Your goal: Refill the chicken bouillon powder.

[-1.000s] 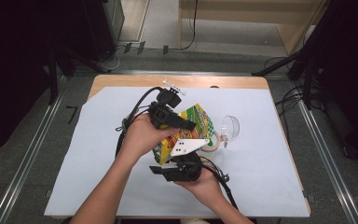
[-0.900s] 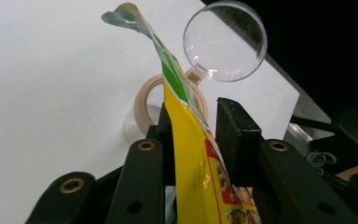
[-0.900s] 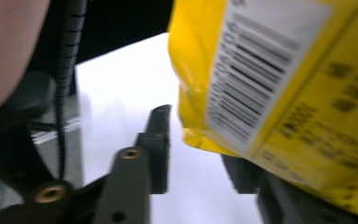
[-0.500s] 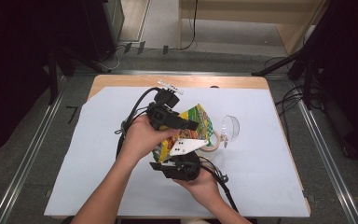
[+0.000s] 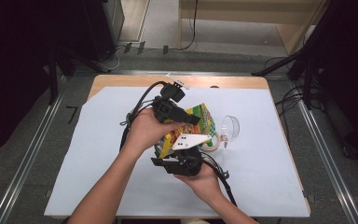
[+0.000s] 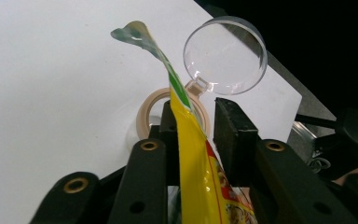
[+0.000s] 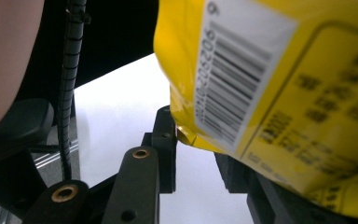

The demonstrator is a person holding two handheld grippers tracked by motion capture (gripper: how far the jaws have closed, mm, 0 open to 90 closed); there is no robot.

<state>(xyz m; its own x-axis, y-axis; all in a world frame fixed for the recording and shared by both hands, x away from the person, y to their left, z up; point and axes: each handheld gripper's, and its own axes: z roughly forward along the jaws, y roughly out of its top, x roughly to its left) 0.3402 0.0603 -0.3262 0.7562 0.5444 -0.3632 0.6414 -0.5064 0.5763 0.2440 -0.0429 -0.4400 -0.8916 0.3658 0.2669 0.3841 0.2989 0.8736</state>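
L gripper (image 6: 193,121): jaws have just been closing, the yellow bag (image 6: 200,177) edge-on between them. It lies against the left pad, gap on the other side, so not clamped yet. R gripper (image 7: 196,154): jaws apart, the bag's bottom corner hangs over the gap; can't tell if the pads press it. The bag is up off the table (image 5: 98,154), above a tape roll (image 6: 144,109) and a clear lid (image 6: 226,56). Risk, imo: slick film, thin edge hold. If one side slackens, the bag twists out and drops onto the lid.
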